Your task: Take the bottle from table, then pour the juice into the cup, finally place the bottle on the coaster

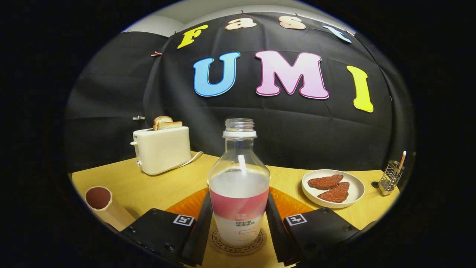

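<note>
A staged kitchen booth: toaster [162, 150] with bread, plate [333, 188], wooden table [156, 186], black cloth backdrop [297, 130].

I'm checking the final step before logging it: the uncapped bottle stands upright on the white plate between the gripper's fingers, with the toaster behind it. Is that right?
Not quite. In the gripper view the uncapped bottle stands upright on the round coaster, not the white plate, which holds two brown pieces off to the side. The gripper fingers flank the bottle, and the toaster is behind it.
</note>
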The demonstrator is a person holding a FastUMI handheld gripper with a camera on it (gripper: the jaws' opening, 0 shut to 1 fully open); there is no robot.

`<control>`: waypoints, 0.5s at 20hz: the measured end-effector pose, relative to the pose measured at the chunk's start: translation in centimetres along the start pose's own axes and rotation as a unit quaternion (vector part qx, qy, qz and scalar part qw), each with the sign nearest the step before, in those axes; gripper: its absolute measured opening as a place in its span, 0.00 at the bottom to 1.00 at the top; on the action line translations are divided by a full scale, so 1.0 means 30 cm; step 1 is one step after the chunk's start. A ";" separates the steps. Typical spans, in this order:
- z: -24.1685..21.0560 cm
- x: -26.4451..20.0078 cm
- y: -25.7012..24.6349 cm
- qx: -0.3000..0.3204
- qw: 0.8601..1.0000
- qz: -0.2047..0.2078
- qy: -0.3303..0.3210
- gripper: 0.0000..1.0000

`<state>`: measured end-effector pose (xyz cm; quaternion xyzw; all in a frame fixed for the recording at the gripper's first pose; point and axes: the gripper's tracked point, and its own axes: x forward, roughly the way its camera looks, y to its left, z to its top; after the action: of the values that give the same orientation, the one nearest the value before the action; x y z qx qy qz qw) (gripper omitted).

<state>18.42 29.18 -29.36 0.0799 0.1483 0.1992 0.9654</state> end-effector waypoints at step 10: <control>-0.007 -0.030 -0.007 0.015 1.000 -0.004 0.018 0.88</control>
<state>17.63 28.65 -29.37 0.0904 0.1688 0.1948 0.9620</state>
